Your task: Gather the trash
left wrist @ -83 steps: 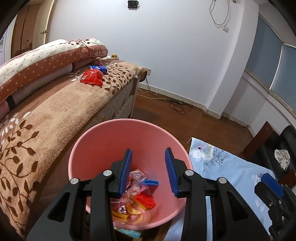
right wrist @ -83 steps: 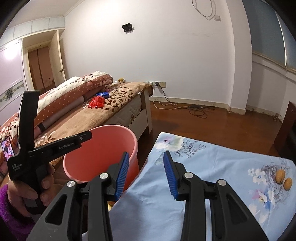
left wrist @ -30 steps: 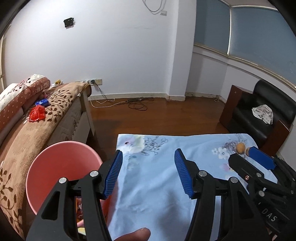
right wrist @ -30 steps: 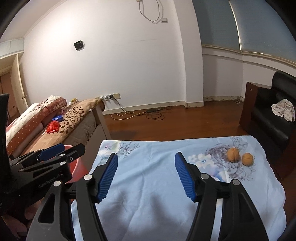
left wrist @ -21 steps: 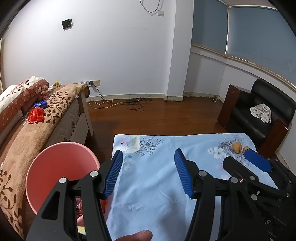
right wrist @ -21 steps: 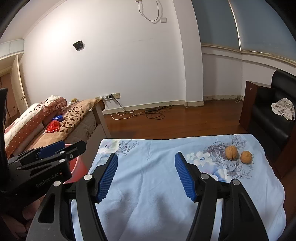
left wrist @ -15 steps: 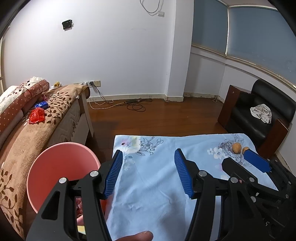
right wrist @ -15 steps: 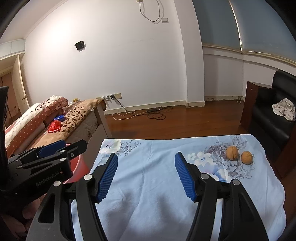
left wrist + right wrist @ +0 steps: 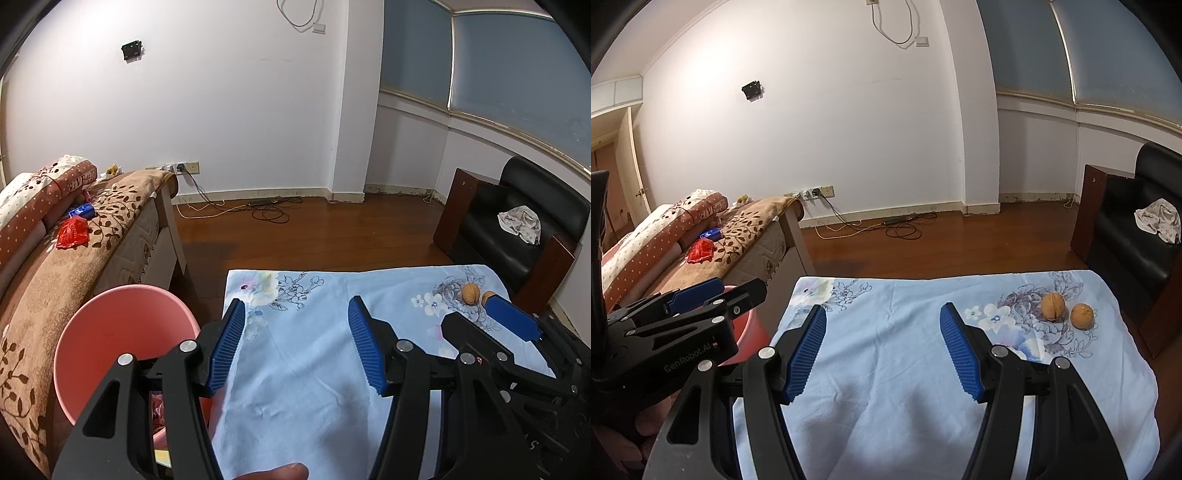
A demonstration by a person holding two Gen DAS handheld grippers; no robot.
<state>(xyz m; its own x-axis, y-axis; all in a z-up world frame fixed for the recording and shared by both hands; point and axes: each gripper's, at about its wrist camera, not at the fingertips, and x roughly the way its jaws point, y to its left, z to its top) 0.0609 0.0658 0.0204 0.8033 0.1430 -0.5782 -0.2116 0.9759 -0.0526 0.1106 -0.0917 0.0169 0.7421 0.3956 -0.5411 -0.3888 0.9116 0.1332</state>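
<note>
A pink bin [image 9: 122, 332] stands on the floor between the bed and the cloth-covered table, with wrappers in its bottom. Two walnuts [image 9: 1053, 306] [image 9: 1082, 315] lie on the far right of the pale blue floral cloth [image 9: 894, 332]. A red wrapper [image 9: 72, 233] and a blue packet [image 9: 82, 211] lie on the bed's brown blanket. My left gripper [image 9: 295, 347] hangs open and empty over the cloth's left part. My right gripper [image 9: 882, 350] is open and empty over the cloth's middle, the walnuts ahead to its right. Each gripper shows in the other's view.
A bed [image 9: 110, 221] with rolled quilts runs along the left. A black armchair [image 9: 517, 229] with a crumpled white cloth [image 9: 519, 221] stands at the right behind a wooden side panel. Cables [image 9: 266, 208] lie on the wooden floor by the far wall.
Nearly three seconds ago both grippers faced the bin and bed; since then they swung right over the cloth. Over the last second nothing visibly moved.
</note>
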